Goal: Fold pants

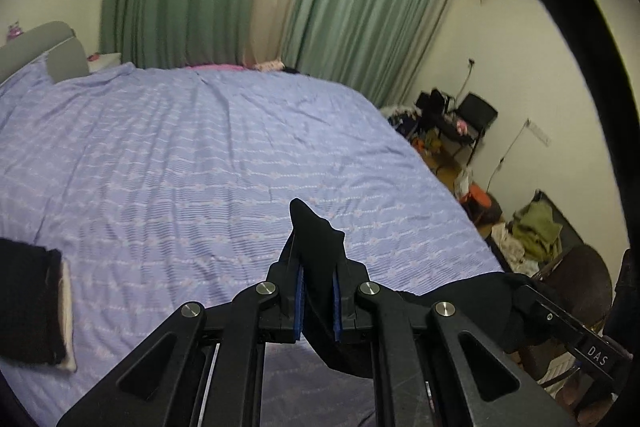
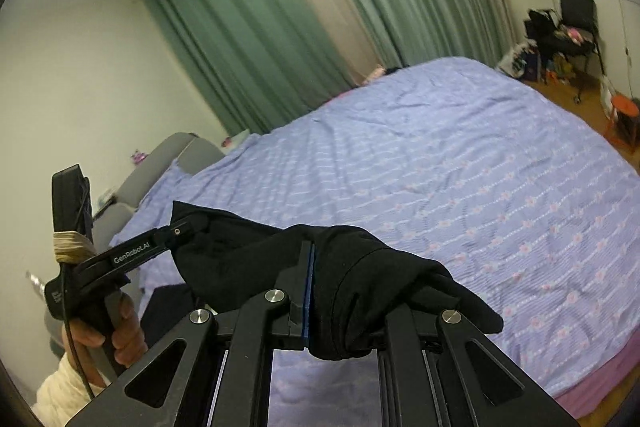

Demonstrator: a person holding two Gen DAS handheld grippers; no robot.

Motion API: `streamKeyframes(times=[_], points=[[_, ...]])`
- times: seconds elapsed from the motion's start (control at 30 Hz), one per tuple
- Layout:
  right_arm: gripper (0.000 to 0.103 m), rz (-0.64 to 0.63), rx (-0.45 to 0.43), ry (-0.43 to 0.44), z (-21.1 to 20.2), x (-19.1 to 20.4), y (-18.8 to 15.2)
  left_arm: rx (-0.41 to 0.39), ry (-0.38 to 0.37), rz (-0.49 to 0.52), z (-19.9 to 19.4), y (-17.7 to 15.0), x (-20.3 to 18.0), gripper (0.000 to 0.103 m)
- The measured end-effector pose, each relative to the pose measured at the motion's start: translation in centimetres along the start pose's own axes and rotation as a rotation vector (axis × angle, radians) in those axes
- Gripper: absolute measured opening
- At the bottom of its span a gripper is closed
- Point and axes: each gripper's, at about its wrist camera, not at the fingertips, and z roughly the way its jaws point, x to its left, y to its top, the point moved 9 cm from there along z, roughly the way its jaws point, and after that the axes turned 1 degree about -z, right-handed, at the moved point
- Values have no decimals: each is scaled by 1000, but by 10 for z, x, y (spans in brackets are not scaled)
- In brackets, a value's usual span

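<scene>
In the left wrist view, the left gripper [image 1: 319, 291] was clamped on a bunched edge of the black pants [image 1: 320, 267]. The cloth stood up in a peak between the two blue-lined fingers [image 1: 298, 303] and hung down below them toward the camera. More of the dark cloth ran off to the right, where the right gripper [image 1: 532, 301] reached in from the side; its tip was buried in the cloth. A lilac bedsheet [image 1: 200, 155] spread out beneath and beyond, and a folded dark garment [image 1: 32, 299] lay on it at the far left, well apart from the pants.

In the right wrist view, the right gripper [image 2: 332, 291] was closed on the pants [image 2: 360, 275], which draped thickly over its fingers and hid one of them. The black cloth stretched leftward to the left gripper [image 2: 180, 231], whose tip also held it. The pants hung in the air between the two tools, above the near edge of the bedsheet [image 2: 460, 167], not spread flat.

Judging by this, the work was at an early stage: the pants were lifted and held at two points along one edge, with no neat fold visible. The next move would probably call for drawing the two tools apart to tension the cloth, then lowering it flat onto the bed.
</scene>
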Motion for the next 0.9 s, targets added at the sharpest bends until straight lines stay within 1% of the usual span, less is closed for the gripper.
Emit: streamKeyframes(times=[0.1, 0.23, 0.33, 0.4, 0.53, 0.7, 0.77, 0.9], points=[[11, -38, 4, 29, -13, 13, -4, -39, 15, -39, -29, -7, 2, 12], [11, -92, 30, 99, -24, 32, -9, -74, 75, -112, -60, -21, 15, 12], [11, -135, 57, 165, -28, 43, -17, -99, 119, -174, -80, -32, 28, 12], [11, -152, 69, 205, -31, 50, -24, -111, 134, -196, -91, -39, 33, 12], [11, -176, 91, 245, -35, 68, -36, -121, 159, -246, -109, -50, 52, 12], [11, -229, 124, 285, -30, 106, -54, -158, 165, -303, -137, -63, 90, 12], [11, -240, 136, 294, -24, 126, -63, -167, 164, -327, -147, -66, 114, 12], [11, -257, 147, 290, -2, 175, -86, -175, 133, -344, -164, -68, 162, 12]])
